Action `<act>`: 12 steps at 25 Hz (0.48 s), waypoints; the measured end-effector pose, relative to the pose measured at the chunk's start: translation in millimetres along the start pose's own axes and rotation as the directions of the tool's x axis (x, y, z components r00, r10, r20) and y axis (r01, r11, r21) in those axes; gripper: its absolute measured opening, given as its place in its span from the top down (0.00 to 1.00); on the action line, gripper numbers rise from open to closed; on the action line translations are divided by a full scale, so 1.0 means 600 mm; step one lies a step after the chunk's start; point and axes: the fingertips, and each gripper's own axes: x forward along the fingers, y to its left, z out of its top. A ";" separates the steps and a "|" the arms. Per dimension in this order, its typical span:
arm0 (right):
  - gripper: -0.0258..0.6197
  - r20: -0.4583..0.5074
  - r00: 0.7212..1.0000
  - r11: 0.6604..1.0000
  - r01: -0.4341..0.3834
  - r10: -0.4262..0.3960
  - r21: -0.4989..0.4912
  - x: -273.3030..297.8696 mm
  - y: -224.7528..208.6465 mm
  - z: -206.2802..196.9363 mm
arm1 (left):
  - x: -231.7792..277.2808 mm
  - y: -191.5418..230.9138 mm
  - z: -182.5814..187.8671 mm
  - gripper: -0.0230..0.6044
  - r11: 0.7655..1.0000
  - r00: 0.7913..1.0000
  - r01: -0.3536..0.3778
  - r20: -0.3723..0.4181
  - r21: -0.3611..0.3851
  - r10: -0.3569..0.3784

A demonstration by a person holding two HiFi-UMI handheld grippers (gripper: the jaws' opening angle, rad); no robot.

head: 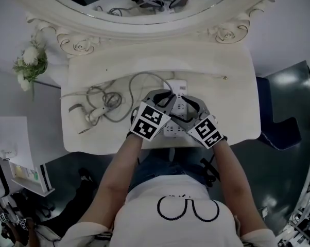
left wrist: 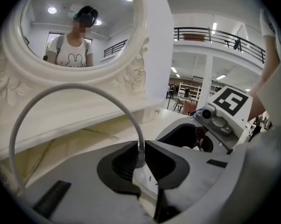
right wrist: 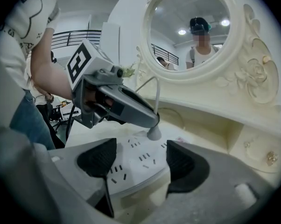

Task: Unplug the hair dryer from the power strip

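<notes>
A white power strip [head: 178,89] lies on the white vanity table [head: 232,107]. A grey cable [head: 139,76] loops from it to the white hair dryer [head: 96,116] at the left. My left gripper [left wrist: 139,158] is shut on the grey plug [left wrist: 140,149] where the cable leaves it. In the right gripper view the plug [right wrist: 154,133] stands in the strip [right wrist: 131,164] under the left gripper's tips. My right gripper [right wrist: 138,164] is open wide, with one pad on each side of the strip's near end. In the head view both grippers, left [head: 167,98] and right [head: 188,106], sit side by side over the strip.
An ornate oval mirror [head: 144,4] rises behind the table, with a low ledge below it. White flowers [head: 30,63] stand off the table's left end. A blue seat [head: 278,122] is on the floor to the right. The person stands at the table's front edge.
</notes>
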 end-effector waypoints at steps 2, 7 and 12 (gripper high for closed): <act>0.44 -0.004 1.000 1.000 -0.004 0.004 -0.002 0.000 0.000 0.000 | -0.001 0.002 -0.003 0.89 0.999 1.000 0.000 -0.004 0.044 0.000; 0.45 -0.015 1.000 1.000 -0.020 0.020 -0.009 0.000 0.003 -0.001 | -0.002 0.003 0.001 0.89 0.995 0.996 0.076 -0.039 -0.060 -0.078; 0.45 -0.027 1.000 1.000 0.002 -0.002 0.007 0.001 -0.002 -0.002 | 0.010 -0.005 0.003 0.89 0.997 0.994 0.032 -0.103 0.073 -0.024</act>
